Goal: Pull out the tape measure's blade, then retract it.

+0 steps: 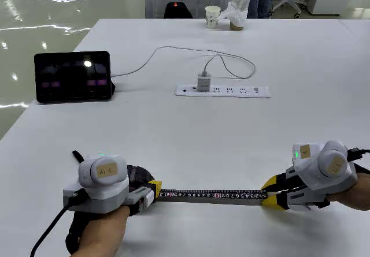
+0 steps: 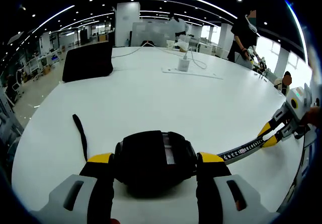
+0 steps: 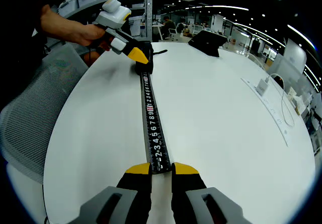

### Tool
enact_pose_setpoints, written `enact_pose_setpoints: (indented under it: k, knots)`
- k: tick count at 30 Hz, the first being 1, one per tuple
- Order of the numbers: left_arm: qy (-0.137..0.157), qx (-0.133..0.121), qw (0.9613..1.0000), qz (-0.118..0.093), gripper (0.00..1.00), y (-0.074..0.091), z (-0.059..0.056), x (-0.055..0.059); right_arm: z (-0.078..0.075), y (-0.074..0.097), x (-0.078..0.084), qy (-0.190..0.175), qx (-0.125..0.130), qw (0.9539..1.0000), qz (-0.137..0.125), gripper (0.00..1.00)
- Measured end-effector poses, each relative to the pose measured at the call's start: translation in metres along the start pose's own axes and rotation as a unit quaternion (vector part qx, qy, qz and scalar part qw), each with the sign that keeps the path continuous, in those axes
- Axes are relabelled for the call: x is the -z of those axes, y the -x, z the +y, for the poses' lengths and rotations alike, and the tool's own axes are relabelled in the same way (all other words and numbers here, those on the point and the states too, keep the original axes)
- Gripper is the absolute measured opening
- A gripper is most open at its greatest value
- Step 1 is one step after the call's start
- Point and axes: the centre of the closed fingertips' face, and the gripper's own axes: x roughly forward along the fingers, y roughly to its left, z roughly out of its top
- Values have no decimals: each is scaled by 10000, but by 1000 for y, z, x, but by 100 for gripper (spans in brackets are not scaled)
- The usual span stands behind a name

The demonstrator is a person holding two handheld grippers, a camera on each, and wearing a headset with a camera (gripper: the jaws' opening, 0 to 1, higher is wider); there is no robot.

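My left gripper [image 1: 151, 190] holds the black tape measure [image 2: 155, 156] by its case. The two yellow-tipped jaws stand one on each side of the case and press on it, so they are open as wide as the case. The case sits on the white table [image 1: 191, 136], near the edge closest to me. In the left gripper view its thin black strap [image 2: 80, 136] lies on the table to the left of it.

The blade [image 1: 211, 195] is pulled out and runs straight from the case to my right gripper [image 1: 270, 193], with the printed numbers facing up. I cannot tell if it touches the surface. The jaws of the right gripper are almost together and pinch the end of the blade between their tips.

Farther back, well apart from the tape measure, stand a dark tablet [image 1: 73, 76] and a power strip [image 1: 222, 90].
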Motion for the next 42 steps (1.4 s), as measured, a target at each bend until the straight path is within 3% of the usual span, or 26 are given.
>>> enact_pose_setpoints:
  k: [20,42]
  knots:
    - [239,-176,9995,109,63,-3,1,2,0,0,0,65,-6,9999,87,10]
    - [197,-217,9994,185,60,-3,3,3,1,0,0,181,-28,9996,232,10]
